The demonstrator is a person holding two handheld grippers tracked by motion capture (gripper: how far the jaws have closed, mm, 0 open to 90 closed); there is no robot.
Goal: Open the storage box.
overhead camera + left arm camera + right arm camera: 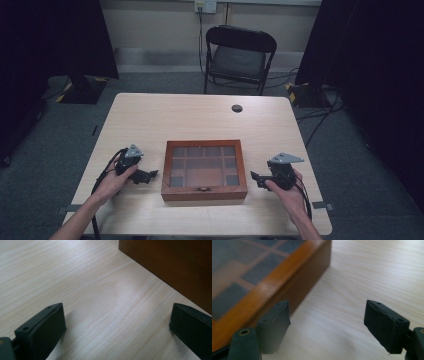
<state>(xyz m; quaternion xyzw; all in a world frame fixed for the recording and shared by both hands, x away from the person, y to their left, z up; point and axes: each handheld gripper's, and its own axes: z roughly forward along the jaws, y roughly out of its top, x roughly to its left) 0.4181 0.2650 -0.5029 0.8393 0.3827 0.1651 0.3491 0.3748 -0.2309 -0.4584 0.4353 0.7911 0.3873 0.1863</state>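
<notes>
- Wooden box (204,171) sat flat on the table (150,115), toward the near edge and roughly midway between the left and right edges.
- Box was reddish-brown, rectangular and shallow; lid closed, with a glass top through which a grid of dividers showed (compartment contents could not be made out).
- A small metal clasp (203,189) sat at the middle of the box's near side.
- Left gripper (147,175) was held low just beside the box's left side, jaws spread wide, nothing between them but bare tabletop.
- Right gripper (256,178) was just beside the box's right side, jaws likewise apart and empty.
- A folding chair (239,56) stood beyond the far edge.
</notes>
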